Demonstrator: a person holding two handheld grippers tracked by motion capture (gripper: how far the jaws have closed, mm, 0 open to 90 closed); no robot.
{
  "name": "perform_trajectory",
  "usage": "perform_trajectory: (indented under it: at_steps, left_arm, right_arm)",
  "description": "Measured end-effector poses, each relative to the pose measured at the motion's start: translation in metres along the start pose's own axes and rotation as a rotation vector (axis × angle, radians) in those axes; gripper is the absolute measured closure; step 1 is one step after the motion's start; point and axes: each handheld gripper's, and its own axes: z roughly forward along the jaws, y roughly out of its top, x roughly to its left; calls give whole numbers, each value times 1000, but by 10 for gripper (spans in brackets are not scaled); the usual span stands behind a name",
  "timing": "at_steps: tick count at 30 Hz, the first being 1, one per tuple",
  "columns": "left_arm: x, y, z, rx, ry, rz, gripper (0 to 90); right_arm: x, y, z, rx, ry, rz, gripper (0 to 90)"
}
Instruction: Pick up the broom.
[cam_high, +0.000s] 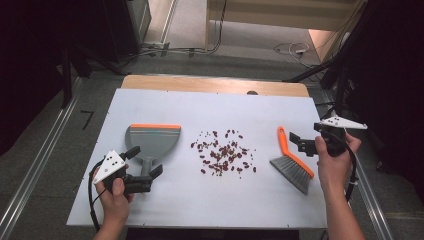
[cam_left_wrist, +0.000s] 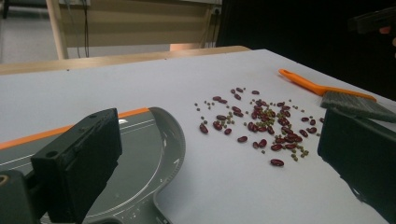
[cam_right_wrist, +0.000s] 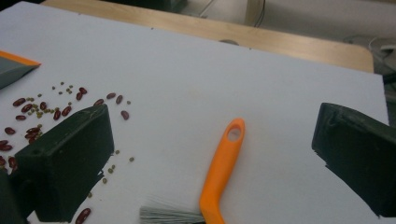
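Note:
A grey dustpan (cam_high: 152, 140) with an orange lip lies on the white board's left half, its handle pointing toward me. My left gripper (cam_high: 145, 161) is open, its jaws on either side of that handle and the pan's rear (cam_left_wrist: 140, 149), not closed on it. Red and small green beans (cam_high: 223, 152) are scattered mid-board, also ahead of the left gripper (cam_left_wrist: 261, 121). An orange-handled brush (cam_high: 292, 160) with grey bristles lies to the right. My right gripper (cam_high: 298, 142) is open just right of the brush handle (cam_right_wrist: 224, 163), which lies between its jaws.
The white board (cam_high: 250, 110) rests on a wooden table (cam_high: 215, 84) whose far edge shows beyond it. Cables and dark stands lie on the floor around the table. The board's near edge runs close to my forearms.

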Motion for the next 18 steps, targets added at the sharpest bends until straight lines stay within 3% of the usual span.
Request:
perform_trajectory:
  at_steps: [1,5,9,11,13,16,18]
  left_arm:
    - [0,0,0,2,-1,0,4]
    - [-2,0,3,20,-7,14,4]
    - [-2,0,4,26,-9,15,4]
    - [-2,0,4,22,5,11,4]
    - [-1,0,4,24,0,7,4]
    - [0,0,4,26,0,-1,4]
    - [-1,0,3,28,-3,4,4]
  right_arm:
    - [0,0,0,0,0,0,0]
    - [-6,10,20,119,11,7,0]
    - [-11,15,36,205,64,14,0]
    - [-13,18,42,230,54,27,68]
    - [-14,20,46,255,76,45,117]
    - [-13,21,55,316,55,47,234]
    - [-11,22,58,334,35,45,402]
